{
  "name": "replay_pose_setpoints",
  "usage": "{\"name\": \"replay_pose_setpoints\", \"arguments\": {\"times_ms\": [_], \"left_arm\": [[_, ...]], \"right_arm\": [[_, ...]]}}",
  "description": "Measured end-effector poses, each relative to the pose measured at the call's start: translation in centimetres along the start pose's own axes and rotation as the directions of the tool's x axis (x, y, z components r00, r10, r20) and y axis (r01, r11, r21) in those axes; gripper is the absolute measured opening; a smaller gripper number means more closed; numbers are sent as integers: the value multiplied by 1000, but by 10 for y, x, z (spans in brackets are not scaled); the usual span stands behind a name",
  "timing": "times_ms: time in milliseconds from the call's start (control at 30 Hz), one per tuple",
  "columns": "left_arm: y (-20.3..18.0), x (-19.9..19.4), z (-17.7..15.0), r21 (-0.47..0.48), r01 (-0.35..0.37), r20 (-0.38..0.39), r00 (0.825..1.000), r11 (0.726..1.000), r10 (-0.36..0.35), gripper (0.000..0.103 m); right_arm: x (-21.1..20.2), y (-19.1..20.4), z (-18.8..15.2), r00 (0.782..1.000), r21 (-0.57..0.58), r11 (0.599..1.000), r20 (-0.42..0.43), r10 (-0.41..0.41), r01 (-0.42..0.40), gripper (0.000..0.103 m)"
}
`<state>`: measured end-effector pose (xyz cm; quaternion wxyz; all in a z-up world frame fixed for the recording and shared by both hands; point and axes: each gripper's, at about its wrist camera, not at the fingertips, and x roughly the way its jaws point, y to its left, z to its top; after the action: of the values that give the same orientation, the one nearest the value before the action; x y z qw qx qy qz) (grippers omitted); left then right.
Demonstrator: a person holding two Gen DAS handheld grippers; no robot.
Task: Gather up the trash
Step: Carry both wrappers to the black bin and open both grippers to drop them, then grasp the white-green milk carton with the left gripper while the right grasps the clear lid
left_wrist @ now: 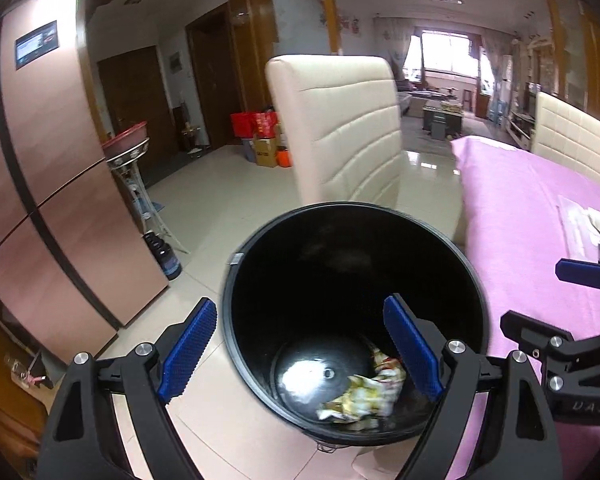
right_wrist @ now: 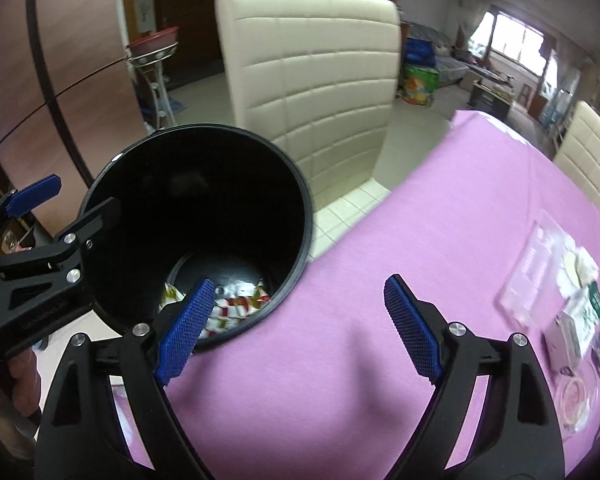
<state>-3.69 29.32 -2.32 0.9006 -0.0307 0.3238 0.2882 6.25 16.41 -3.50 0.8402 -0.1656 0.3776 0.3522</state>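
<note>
In the left wrist view a crumpled wrapper lies at the bottom of the black bin, below the left hand-held gripper, whose jaws stand wide and empty over the bin's mouth. In the right wrist view the same wrapper is half hidden behind the left finger of the right hand-held gripper, released and holding nothing above the pink worktop. More litter at the right edge is blurred and partly cut off.

A home's dining room: cream chairs at a pink-clothed counter, fridge, living room with sofa beyond
</note>
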Motion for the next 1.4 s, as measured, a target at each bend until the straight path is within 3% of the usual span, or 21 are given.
{"name": "replay_pose_setpoints", "arguments": {"times_ms": [500, 867, 1033, 1233, 1400], "left_arm": [[-46, -12, 1, 52, 98, -3, 995, 994, -98, 83], [-98, -21, 0, 123, 192, -4, 981, 974, -193, 83], [-123, -25, 0, 140, 233, -14, 972, 962, -233, 83], [-161, -29, 0, 167, 320, -48, 947, 932, -317, 83], [-199, -35, -4, 207, 381, -81, 925, 901, -372, 84]], "right_arm": [[-13, -33, -8, 999, 65, 997, 27, -47, 46, 85], [-42, -86, -42, 987, 154, 976, 35, -159, 152, 85], [-57, -124, -64, 967, 215, 946, 20, -254, 244, 85], [-73, -175, -100, 939, 304, 892, -33, -342, 335, 85], [-81, -212, -129, 927, 385, 846, -91, -364, 369, 85]]}}
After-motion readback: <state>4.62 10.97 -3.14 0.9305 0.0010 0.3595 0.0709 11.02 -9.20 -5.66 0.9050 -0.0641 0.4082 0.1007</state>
